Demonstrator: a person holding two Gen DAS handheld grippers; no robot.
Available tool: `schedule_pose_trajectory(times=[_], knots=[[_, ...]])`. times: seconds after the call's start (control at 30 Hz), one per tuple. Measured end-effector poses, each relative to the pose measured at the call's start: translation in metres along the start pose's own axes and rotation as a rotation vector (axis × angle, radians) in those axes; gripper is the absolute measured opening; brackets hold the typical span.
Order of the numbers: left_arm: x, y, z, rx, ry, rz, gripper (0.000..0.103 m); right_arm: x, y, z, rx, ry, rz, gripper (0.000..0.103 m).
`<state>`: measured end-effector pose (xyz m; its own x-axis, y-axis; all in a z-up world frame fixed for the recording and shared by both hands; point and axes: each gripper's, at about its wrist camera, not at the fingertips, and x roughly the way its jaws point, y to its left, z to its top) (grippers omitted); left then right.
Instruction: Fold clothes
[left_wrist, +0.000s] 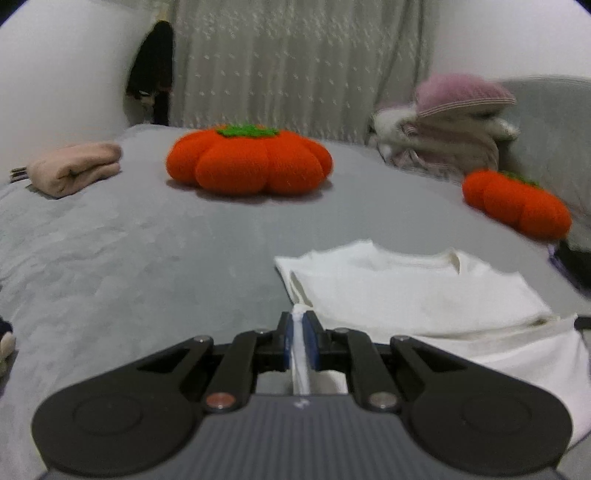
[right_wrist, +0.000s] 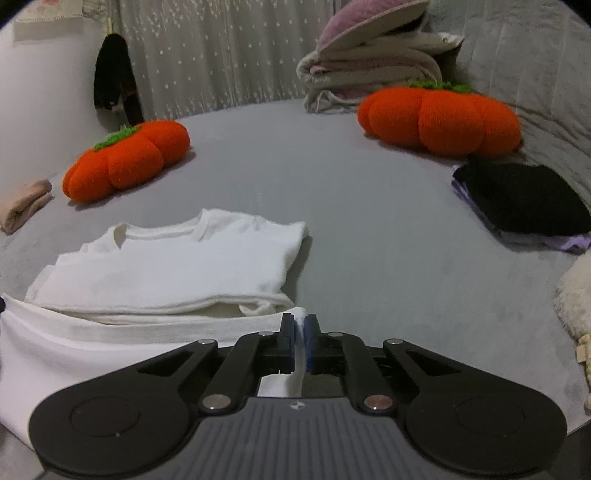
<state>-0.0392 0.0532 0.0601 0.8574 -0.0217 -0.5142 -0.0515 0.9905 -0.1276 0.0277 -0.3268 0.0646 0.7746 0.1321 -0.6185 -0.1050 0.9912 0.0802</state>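
A white shirt (left_wrist: 417, 291) lies partly folded on the grey bed, its collar toward the far side. My left gripper (left_wrist: 298, 317) is shut on the shirt's near left corner, with white cloth pinched between the blue pads. In the right wrist view the same white shirt (right_wrist: 166, 266) spreads to the left, its near hem lifted toward me. My right gripper (right_wrist: 300, 319) is shut on the near right corner of that hem. Both grippers sit low, at the near edge of the garment.
Two orange pumpkin cushions (left_wrist: 247, 162) (right_wrist: 439, 118) rest on the grey bed (right_wrist: 369, 221). A folded beige garment (left_wrist: 74, 170) lies far left, a dark folded pile (right_wrist: 524, 199) at right, stacked blankets (right_wrist: 373, 62) at the back by the curtain.
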Motion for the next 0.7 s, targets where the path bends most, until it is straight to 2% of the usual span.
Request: schedule_pose_trajectory(times=[0.13,0.2,0.33,0.4,0.47,0.57,0.7], knots=[[-0.002,0.003,0.0,-0.022,-0.027,0.003,0.009,-0.005,0.002,0.003,-0.007,-0.044,0.003,0.007],[0.006,-0.001,-0.004,0.012,-0.002,0.025,0.009,-0.003,0.002,0.004,-0.009,-0.037,-0.002,0.007],[0.028,-0.012,-0.016,0.09,0.074,0.087,0.01,0.016,0.003,-0.002,-0.017,0.033,-0.049,0.006],[0.031,-0.009,-0.018,0.074,0.09,0.1,0.016,0.022,0.003,-0.005,-0.017,0.057,-0.062,0.007],[0.029,-0.003,-0.013,0.036,0.082,0.108,0.031,0.022,0.003,-0.006,-0.013,0.066,-0.056,0.007],[0.025,0.007,-0.007,-0.012,0.078,0.089,0.033,0.02,0.002,-0.007,-0.008,0.071,-0.047,0.007],[0.022,0.02,0.001,-0.074,0.078,0.058,0.033,0.007,0.005,-0.005,-0.031,0.031,-0.032,0.007]])
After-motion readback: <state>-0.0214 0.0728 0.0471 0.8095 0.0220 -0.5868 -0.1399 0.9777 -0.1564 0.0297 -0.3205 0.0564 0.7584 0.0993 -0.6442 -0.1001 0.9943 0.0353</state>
